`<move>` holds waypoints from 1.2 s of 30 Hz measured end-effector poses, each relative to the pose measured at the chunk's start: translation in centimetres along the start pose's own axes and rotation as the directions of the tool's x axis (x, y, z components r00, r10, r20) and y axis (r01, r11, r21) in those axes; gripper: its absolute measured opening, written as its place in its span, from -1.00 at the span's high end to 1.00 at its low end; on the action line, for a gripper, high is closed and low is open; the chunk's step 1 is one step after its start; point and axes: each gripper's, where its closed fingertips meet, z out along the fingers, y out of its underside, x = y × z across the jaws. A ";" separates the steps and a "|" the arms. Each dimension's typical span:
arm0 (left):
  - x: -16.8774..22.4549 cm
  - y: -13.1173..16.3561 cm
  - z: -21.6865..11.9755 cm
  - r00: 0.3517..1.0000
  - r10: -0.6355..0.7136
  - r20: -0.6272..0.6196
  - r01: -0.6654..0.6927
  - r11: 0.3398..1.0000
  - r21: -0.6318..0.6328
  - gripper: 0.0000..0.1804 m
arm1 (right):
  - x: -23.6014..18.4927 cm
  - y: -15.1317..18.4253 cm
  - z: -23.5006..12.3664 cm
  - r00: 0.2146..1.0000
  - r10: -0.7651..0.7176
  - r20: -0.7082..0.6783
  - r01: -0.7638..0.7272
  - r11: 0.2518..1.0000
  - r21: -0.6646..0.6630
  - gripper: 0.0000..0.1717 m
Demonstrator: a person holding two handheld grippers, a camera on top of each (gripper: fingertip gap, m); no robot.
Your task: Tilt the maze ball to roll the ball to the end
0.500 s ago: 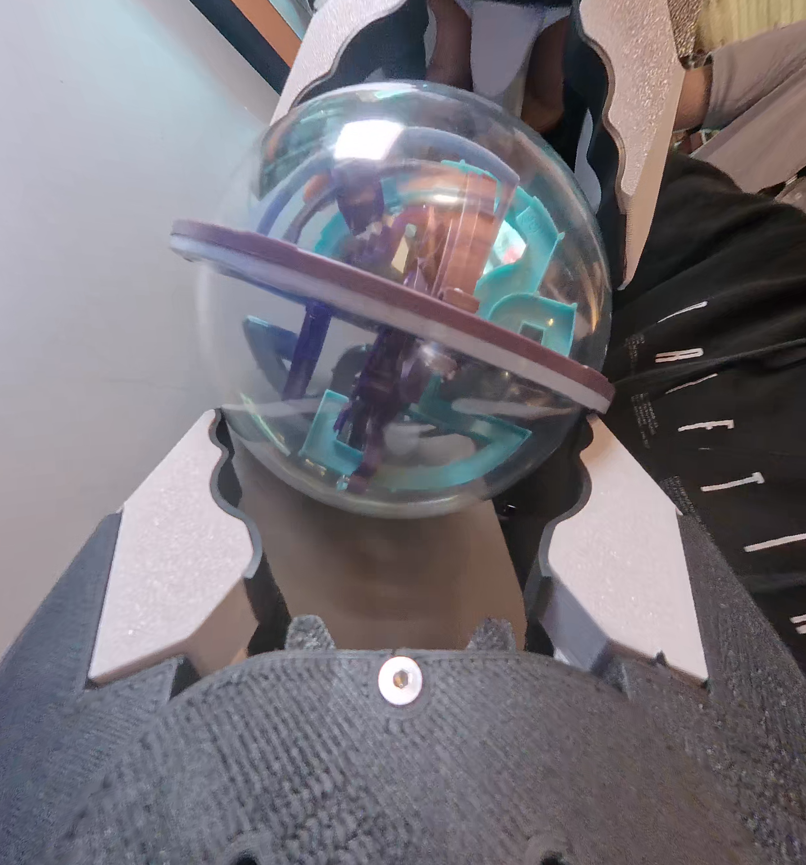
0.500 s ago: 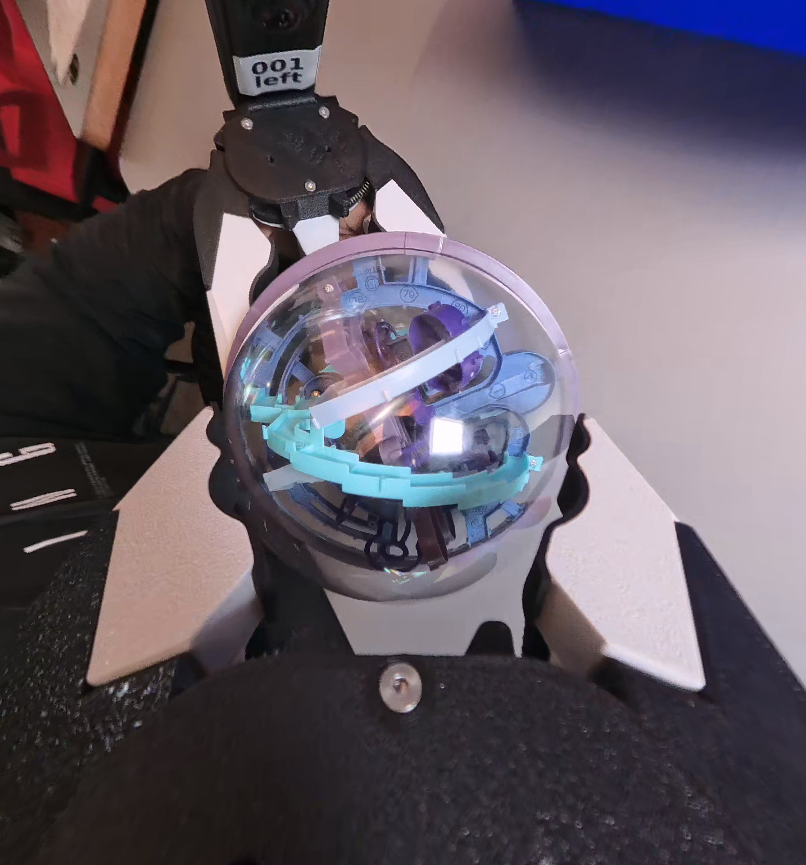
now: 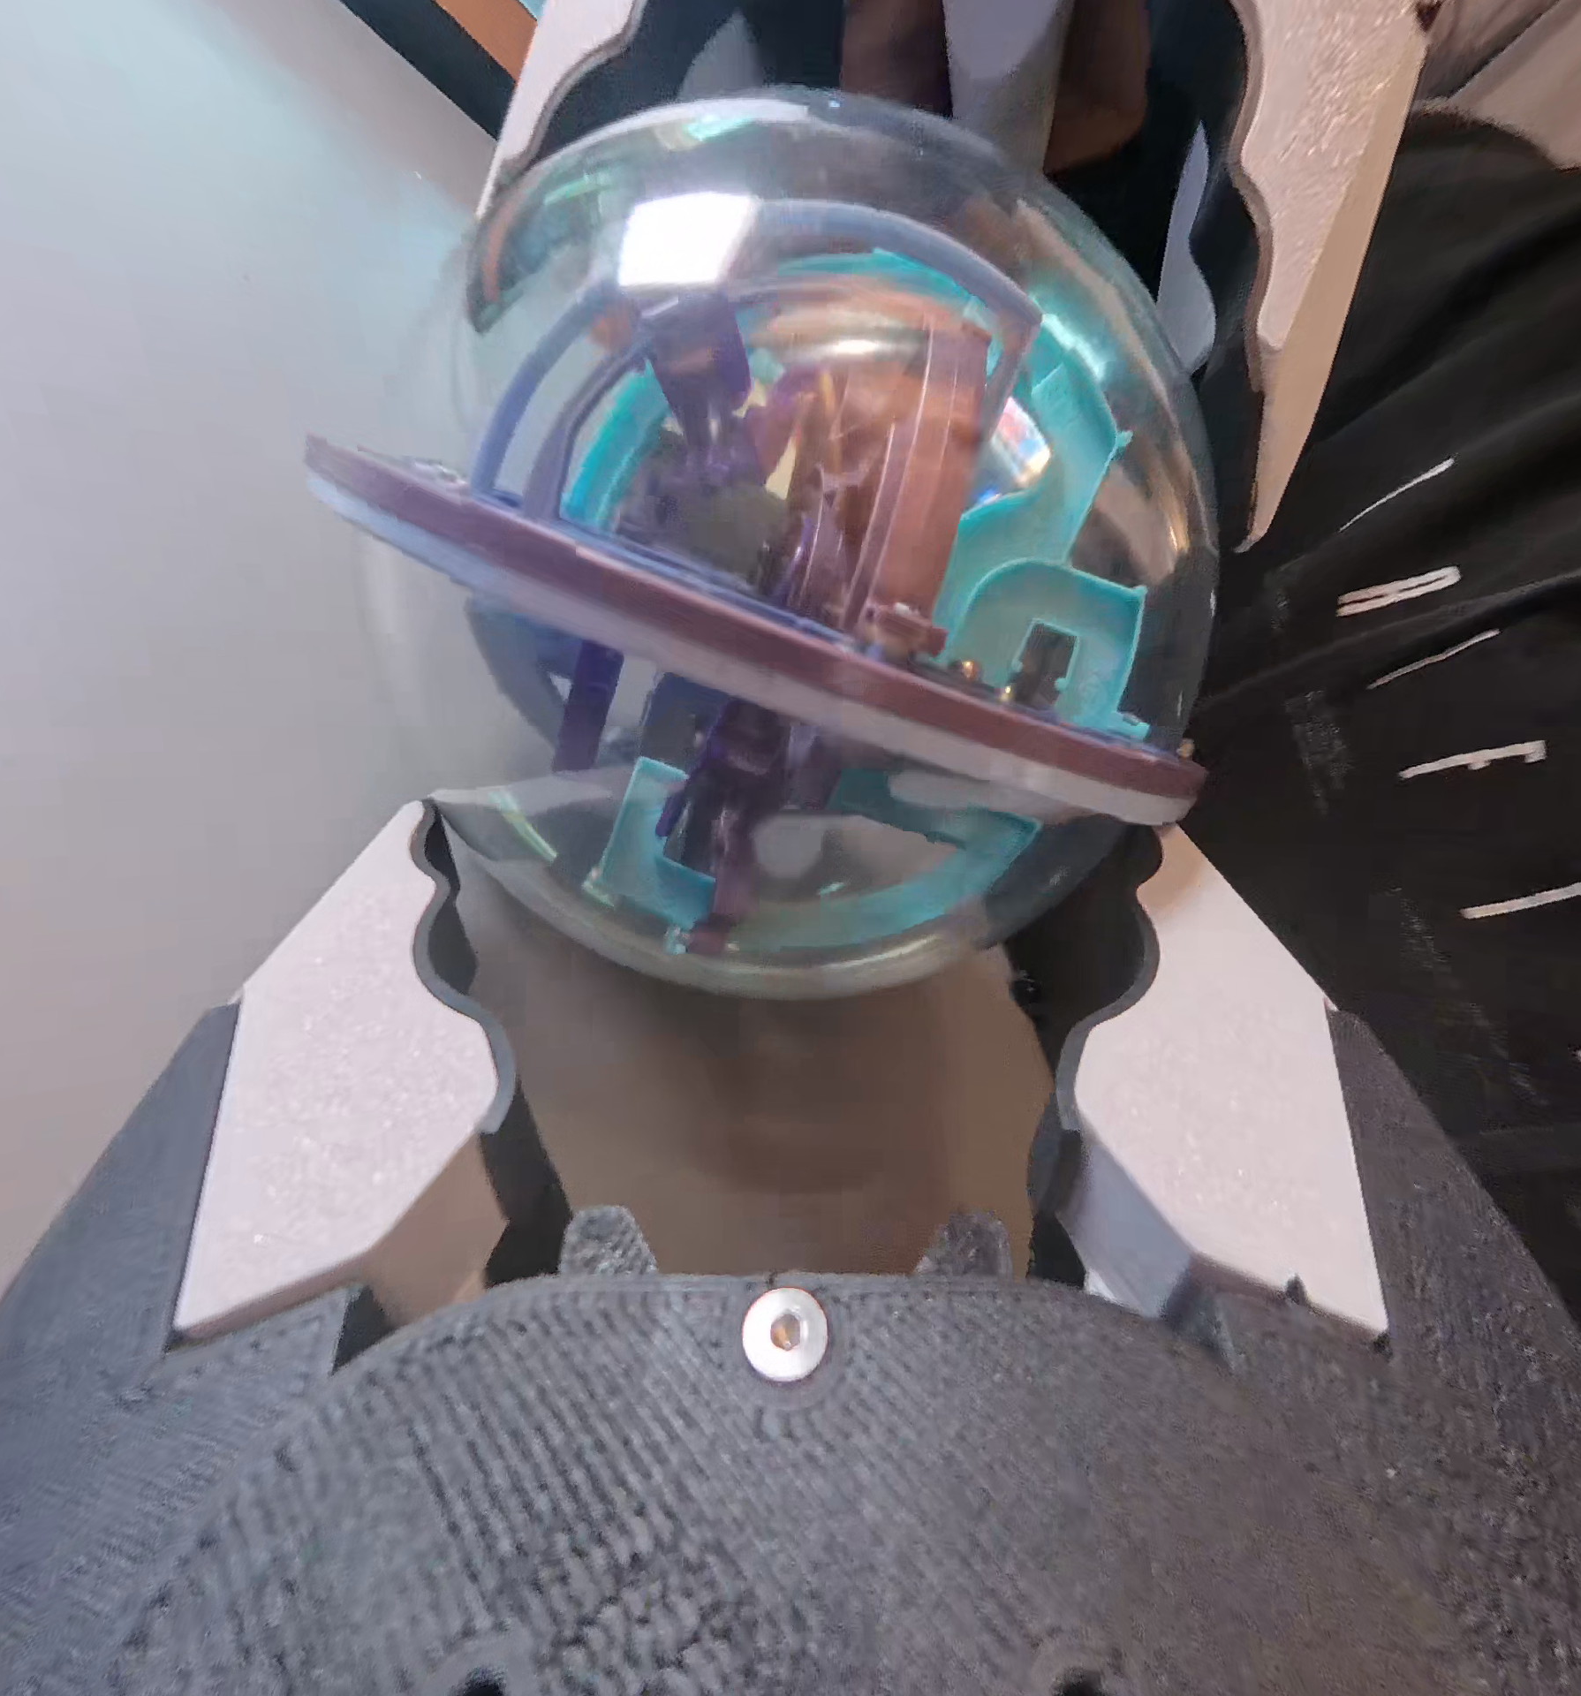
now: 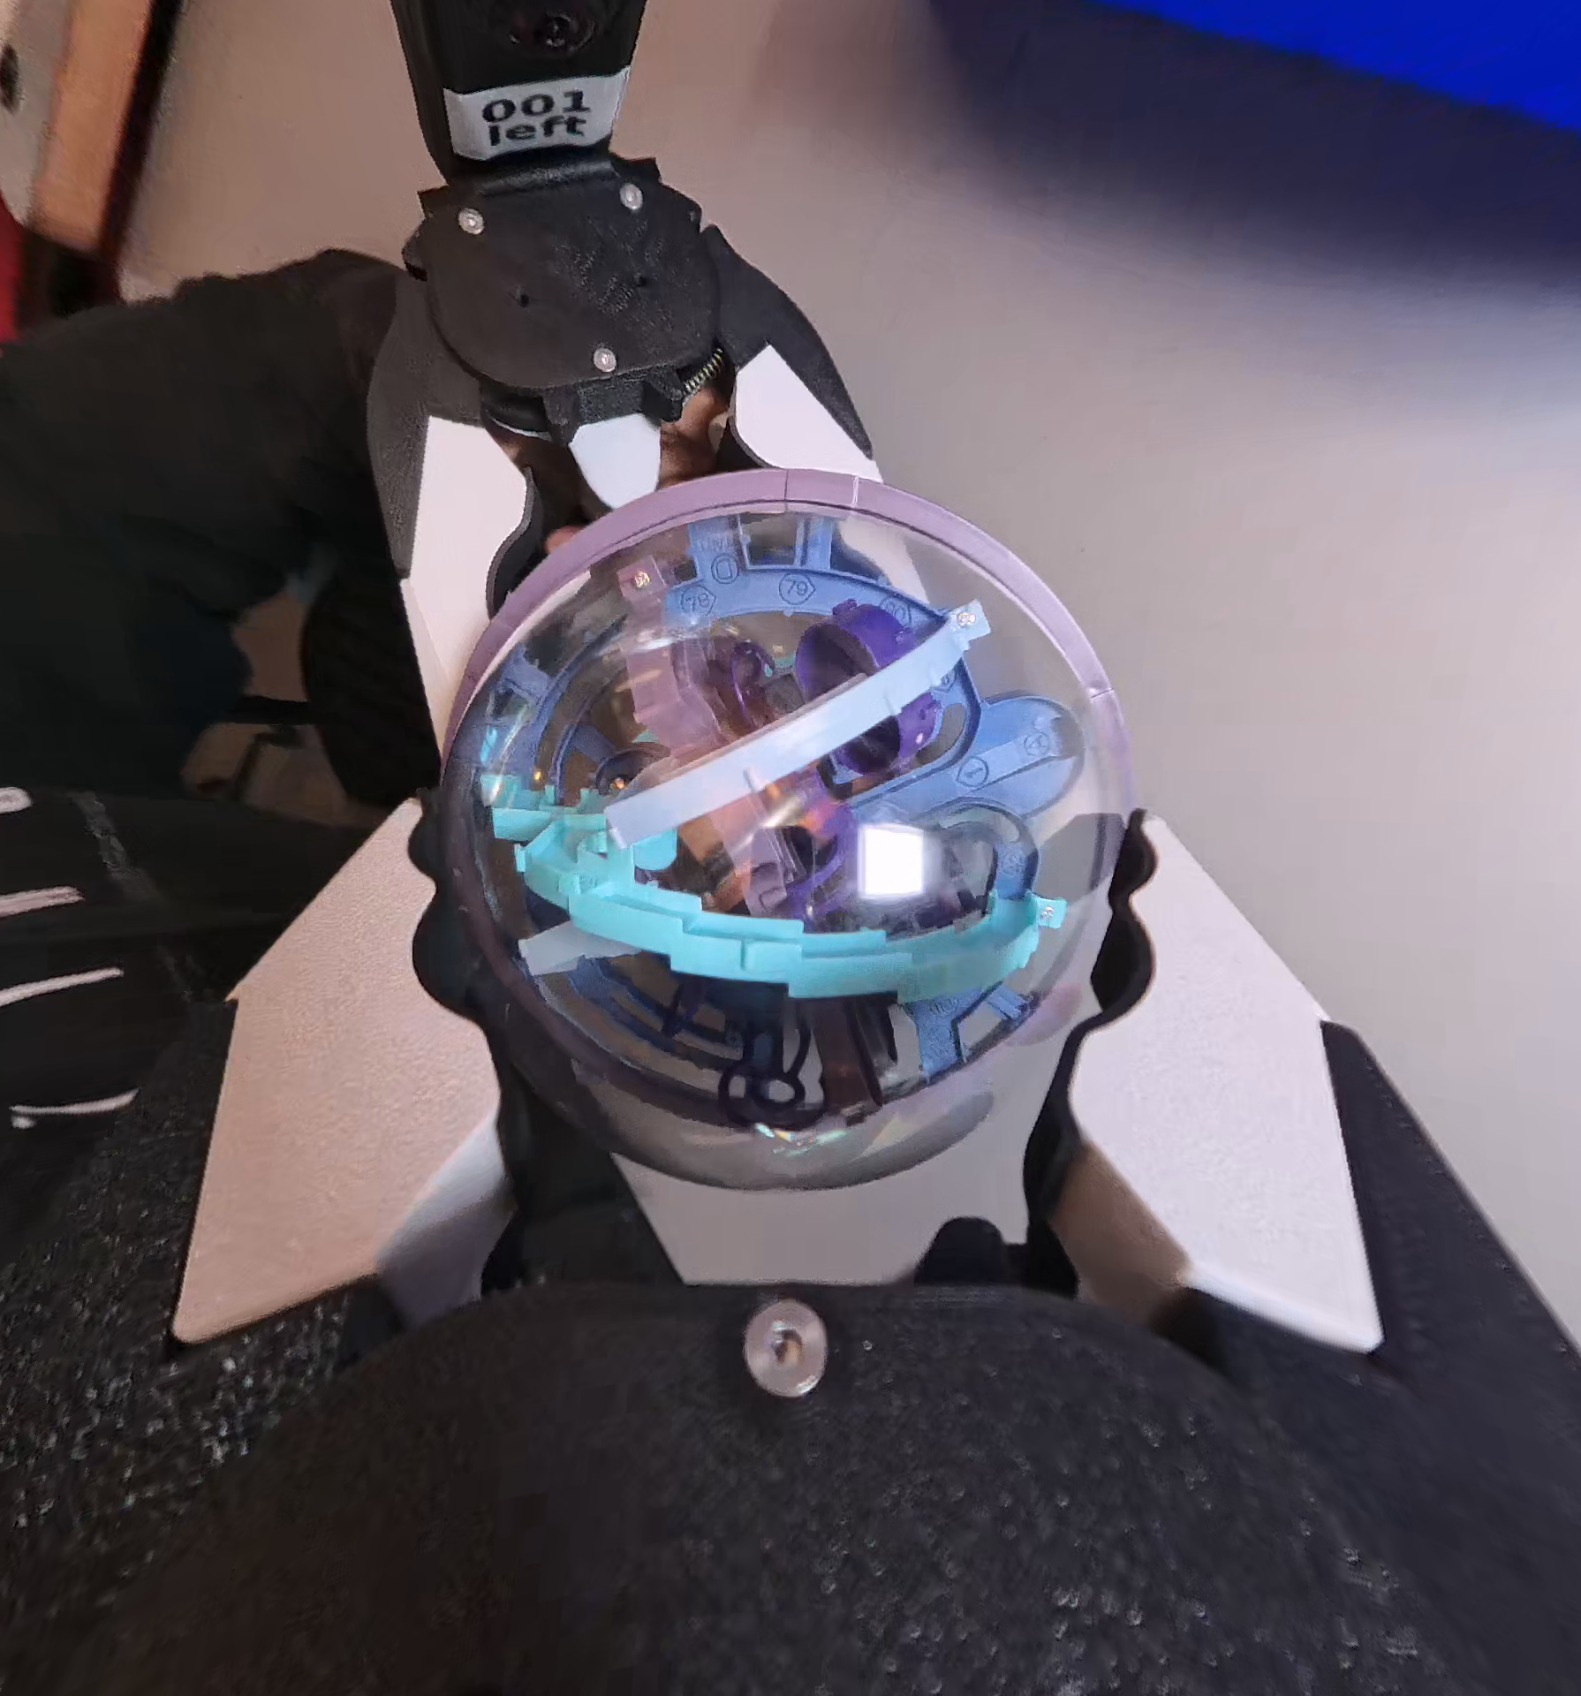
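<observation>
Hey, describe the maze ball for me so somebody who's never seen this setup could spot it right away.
Start from the two handheld grippers facing each other above the pale surface. The maze ball is the clear sphere clamped between their white fingers. It alone is transparent, ringed by a purple band and packed with teal, blue and purple tracks.

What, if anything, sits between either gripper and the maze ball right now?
Nothing visible. The maze ball sits directly between the right gripper's fingers, and the left gripper cradles its opposite side, both touching the clear shell with nothing wedged in between.
</observation>
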 end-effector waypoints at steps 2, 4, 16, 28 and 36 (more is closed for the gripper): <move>-0.4 0.0 0.4 0.997 0.064 0.044 -0.063 0.998 -0.011 -0.54 | 0.1 -0.1 -0.2 0.996 -0.085 -0.038 0.085 0.996 0.010 -0.61; -0.8 0.2 0.7 0.988 0.120 0.095 -0.118 0.993 -0.030 -0.53 | 0.1 -0.3 -0.5 0.979 -0.195 -0.063 0.198 0.979 0.044 -0.61; 1.8 -4.1 -1.9 0.895 0.328 0.301 -0.371 0.924 0.096 -0.59 | 0.8 4.6 -2.0 0.868 -0.477 -0.139 0.491 0.779 0.390 -0.70; 0.6 -0.3 1.2 0.961 0.197 0.193 -0.206 0.978 0.032 -0.52 | -0.7 4.1 -0.9 0.907 -0.410 -0.095 0.420 0.873 0.246 -0.70; 1.0 0.3 1.1 0.997 0.045 0.061 -0.047 0.999 0.023 -0.52 | -0.9 4.1 -0.4 0.971 -0.238 -0.024 0.238 0.971 -0.006 -0.71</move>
